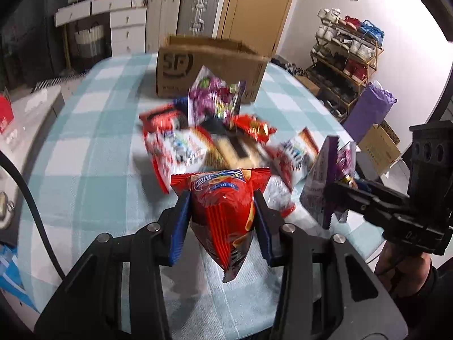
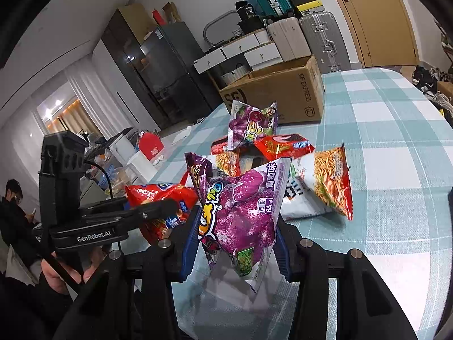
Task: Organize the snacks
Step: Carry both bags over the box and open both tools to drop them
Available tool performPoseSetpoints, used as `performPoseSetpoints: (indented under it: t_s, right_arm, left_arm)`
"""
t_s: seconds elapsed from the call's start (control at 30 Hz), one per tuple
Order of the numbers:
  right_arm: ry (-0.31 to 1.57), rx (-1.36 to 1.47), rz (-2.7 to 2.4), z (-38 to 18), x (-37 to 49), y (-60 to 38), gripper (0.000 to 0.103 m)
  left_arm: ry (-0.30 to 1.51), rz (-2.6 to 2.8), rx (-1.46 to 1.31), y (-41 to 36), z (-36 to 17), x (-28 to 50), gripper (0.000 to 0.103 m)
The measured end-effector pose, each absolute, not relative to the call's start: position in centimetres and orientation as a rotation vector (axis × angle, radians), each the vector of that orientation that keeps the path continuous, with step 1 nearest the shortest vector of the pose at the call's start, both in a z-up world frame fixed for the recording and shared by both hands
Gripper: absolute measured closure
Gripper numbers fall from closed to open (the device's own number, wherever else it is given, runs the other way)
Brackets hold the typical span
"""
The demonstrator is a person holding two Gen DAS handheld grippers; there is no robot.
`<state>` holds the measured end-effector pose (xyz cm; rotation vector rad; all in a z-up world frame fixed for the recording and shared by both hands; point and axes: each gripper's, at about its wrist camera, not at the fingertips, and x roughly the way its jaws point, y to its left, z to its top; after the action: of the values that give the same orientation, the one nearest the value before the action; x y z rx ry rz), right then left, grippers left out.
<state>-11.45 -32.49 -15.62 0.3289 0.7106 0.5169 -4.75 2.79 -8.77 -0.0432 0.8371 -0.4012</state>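
Clamped between the blue pads of the left gripper is a red snack bag, held above the checked tablecloth. A purple grape snack bag is gripped by the right gripper. Loose snack packets are heaped at 12 o'clock, before a cardboard box.

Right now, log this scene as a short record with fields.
left gripper: shut on red bag
right gripper: shut on purple bag
pile: more snack packs, loose on the table
box: open cardboard, behind the pile
table: checked cloth
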Motion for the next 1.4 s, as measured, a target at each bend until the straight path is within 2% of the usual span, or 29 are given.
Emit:
performPoseSetpoints:
  t_s: [0.3,0.63,0.9,1.1,1.4]
  right_arm:
    - [0.613,0.355,0.513,-11.5,-10.0,-33.5,0.057]
    - [0.462,0.342,0.519,-4.0,-6.2,-35.2,0.057]
    - [0.447,0.328,0.527,0.4,-0.9,-35.8,0.057]
    - [0.464,0.342,0.529,2.7,4.3,-35.8,0.057]
    - [0.523,0.312,0.522,2.4,11.3,-34.2,0.057]
  left_arm:
    - [0.702,-0.399,-0.027,2.7,-2.0,-3.3,0.064]
    - [0.637,-0.394,-0.056,3.7,5.0,2.7,0.064]
    - [0.619,-0.347,-0.036,3.7,9.8,9.3,0.064]
    - [0.638,-0.363,-0.043,2.7,11.6,14.8,0.064]
    - [0.739,-0.363,-0.081,0.0,9.7,24.0,0.063]
